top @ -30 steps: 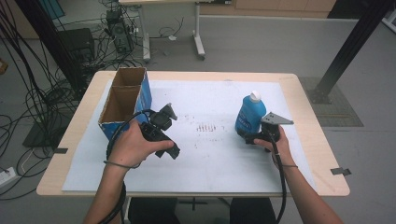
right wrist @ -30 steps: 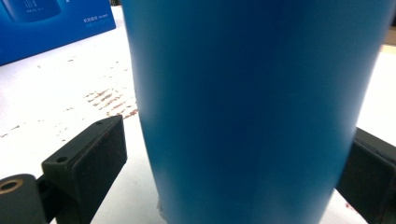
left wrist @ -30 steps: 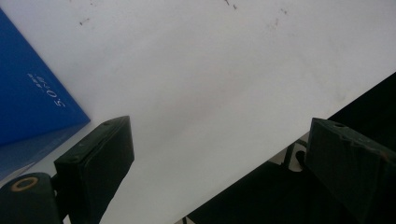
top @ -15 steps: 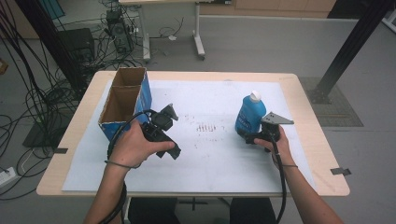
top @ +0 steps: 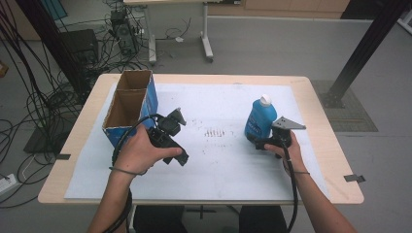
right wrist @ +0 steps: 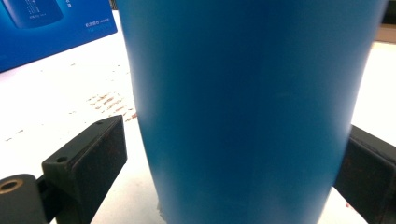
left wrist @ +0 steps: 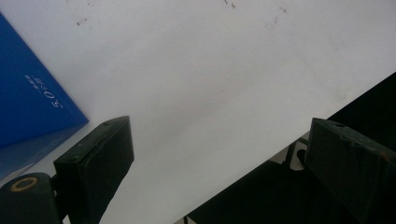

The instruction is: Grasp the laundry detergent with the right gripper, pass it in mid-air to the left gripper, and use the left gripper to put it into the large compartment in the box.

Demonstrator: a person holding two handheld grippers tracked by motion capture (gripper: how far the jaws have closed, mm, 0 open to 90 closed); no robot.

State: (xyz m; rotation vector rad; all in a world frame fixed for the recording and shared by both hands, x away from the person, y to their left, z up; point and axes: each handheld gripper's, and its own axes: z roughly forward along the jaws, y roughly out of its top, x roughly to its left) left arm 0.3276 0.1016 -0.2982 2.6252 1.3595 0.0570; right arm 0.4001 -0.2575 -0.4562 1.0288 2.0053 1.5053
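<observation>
Bottle, blue, upright between right gripper fingers, spread, not yet clamped; left gripper fingers released, empty, beside carton.

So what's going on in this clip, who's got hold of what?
A person sits at a table with a gripper in each hand. The right gripper is at the base of an upright blue bottle with a white cap; in the right gripper view the bottle stands between the jaws, and a gap shows on the left side, so it is not clamped. The left gripper is open and holds nothing, over the white sheet beside an open blue cardboard box.
</observation>
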